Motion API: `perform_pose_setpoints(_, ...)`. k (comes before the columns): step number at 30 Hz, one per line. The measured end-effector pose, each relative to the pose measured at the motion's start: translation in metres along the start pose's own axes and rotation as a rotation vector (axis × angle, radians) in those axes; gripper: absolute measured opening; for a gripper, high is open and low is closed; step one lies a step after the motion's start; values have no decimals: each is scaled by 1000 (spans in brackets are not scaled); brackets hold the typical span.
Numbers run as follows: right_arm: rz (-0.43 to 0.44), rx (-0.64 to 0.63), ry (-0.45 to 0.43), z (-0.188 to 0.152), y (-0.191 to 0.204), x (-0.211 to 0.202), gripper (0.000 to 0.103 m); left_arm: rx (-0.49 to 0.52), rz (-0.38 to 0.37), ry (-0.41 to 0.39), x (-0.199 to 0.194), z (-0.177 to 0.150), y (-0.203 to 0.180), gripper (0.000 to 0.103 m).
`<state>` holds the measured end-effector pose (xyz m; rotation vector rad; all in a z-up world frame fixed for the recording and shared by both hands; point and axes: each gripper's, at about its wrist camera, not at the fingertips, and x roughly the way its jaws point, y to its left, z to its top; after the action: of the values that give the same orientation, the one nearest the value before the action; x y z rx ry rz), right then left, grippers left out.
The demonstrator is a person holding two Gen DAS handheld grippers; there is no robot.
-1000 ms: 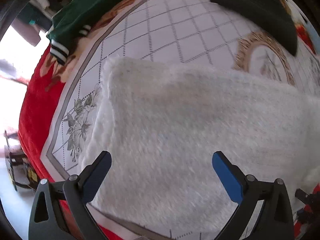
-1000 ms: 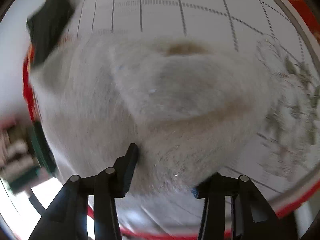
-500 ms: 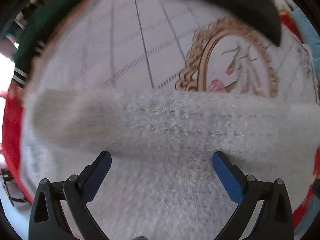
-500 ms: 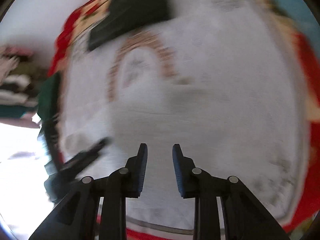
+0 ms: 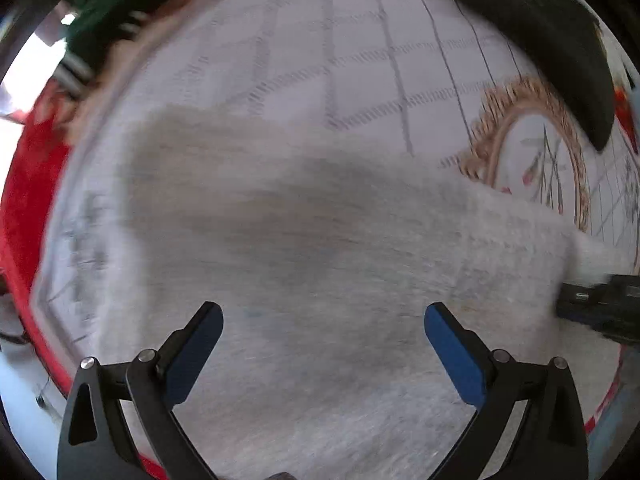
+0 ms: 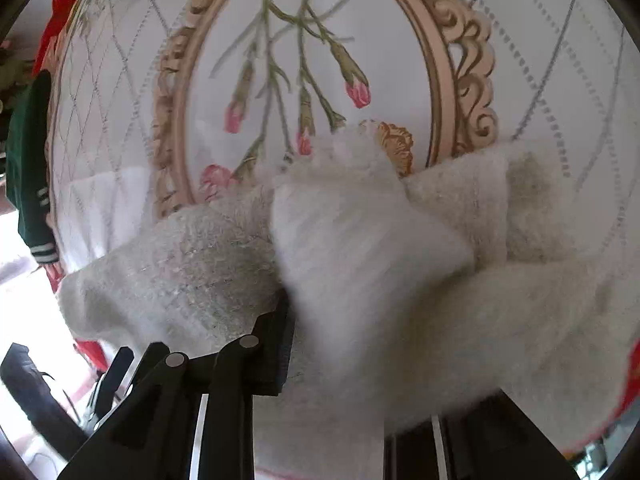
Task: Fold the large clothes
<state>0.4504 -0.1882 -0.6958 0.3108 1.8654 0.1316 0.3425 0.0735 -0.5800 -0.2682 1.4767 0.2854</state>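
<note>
Left wrist view: a quilted bedspread point(image 5: 360, 60) with a grey lattice print, a gold oval frame motif and a red border covers the bed. A black garment point(image 5: 560, 40) lies at the upper right and a dark green garment point(image 5: 108, 4) with striped cuffs at the upper left, both well apart from the fingers. The white fuzzy sweater point(image 5: 320, 260) lies flat across the middle and lower part of the bedspread. The left gripper point(image 5: 323, 320) hovers over it with its blue-padded fingers spread wide; no cloth is between them. A dark part of the other tool enters at the right edge; detail is blurred.

Right wrist view: the gold oval frame with pink carnation buds fills the upper half; the green garment point(image 6: 28, 168) lies at the far left edge. The sweater point(image 6: 360, 248) is bunched and lifted in front of the lens, hiding the right finger. The right gripper point(image 6: 332, 344) has just been closing, and a fold of the sweater is pinched between its fingers.
</note>
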Motion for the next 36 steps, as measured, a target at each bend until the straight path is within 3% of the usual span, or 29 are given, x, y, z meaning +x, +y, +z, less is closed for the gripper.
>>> perform_pose_setpoints(2,11,-88,-102,-16,15,-41,23,-11,46,-42,-17,-5,13,103)
perform_pose_setpoints(4,59,-160,-144,-29,33,-58,23,-32,70,-70,-28,-8,24,103)
perform_pose_setpoints(6,114,-182,-97,-38,43,-47,12,-45,87,-71,-32,-12,31,103)
perform_pose_setpoints(7,109,-188,-43,-38,47,-24,0,-51,93,-72,-33,-14,35,103)
perform_pose_setpoints(9,34,-148,33,-29,43,32,0,-49,112,-71,-31,-17,36,103)
perform_pose_setpoints(10,76,-124,41,-24,36,50,0,-46,118,-70,-30,-18,35,103)
perform_pose_setpoints(12,139,-53,74,-18,27,56,0,-38,125,-75,-29,-19,32,103)
perform_pose_setpoints(14,124,-82,83,-18,30,53,0,-18,127,-87,-35,-22,27,103)
perform_pose_setpoints(16,162,-108,41,-32,26,36,0,-2,103,-97,-39,-19,16,103)
perform_pose_setpoints(18,249,-90,-31,-51,8,12,12,30,69,-101,-43,-23,1,103)
perform_pose_setpoints(20,312,22,-139,-87,-36,-19,55,57,6,-94,-42,-29,-20,103)
perform_pose_setpoints(21,314,67,-184,-104,-56,-30,59,71,-10,-87,-39,-31,-27,103)
perform_pose_setpoints(26,352,275,-280,-184,-159,-45,68,167,-9,-26,-2,-43,-79,103)
perform_pose_setpoints(30,417,339,-298,-218,-205,11,73,163,2,34,28,-46,-88,103)
perform_pose_setpoints(33,585,393,-369,-221,-226,58,77,169,-14,44,29,-43,-86,103)
perform_pose_setpoints(36,727,408,-478,-212,-234,71,79,188,-14,53,30,-39,-87,103)
